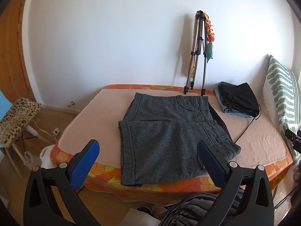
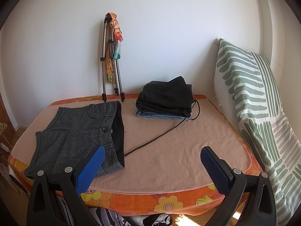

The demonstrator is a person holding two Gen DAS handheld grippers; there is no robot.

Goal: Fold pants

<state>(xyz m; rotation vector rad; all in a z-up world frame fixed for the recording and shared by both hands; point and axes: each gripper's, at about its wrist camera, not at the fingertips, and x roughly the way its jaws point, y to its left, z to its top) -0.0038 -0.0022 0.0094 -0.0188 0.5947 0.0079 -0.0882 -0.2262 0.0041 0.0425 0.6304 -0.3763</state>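
Observation:
Grey tweed shorts (image 1: 169,131) lie spread flat on the pink blanket (image 1: 97,116) of the bed, waistband to the right, one leg hem hanging over the near edge. In the right wrist view the shorts (image 2: 79,131) lie at the left, their dark lining showing at the waist. My left gripper (image 1: 148,150) is open and empty, held above the near edge of the bed in front of the shorts. My right gripper (image 2: 152,158) is open and empty, to the right of the shorts' waistband, above the bare blanket (image 2: 178,150).
A stack of folded dark pants and jeans (image 2: 165,99) sits at the back right, with a black cord (image 2: 161,133) trailing across the blanket. A tripod (image 2: 111,60) leans on the wall. A green-patterned pillow (image 2: 254,101) stands on the right. A leopard-print stool (image 1: 17,120) is on the floor left.

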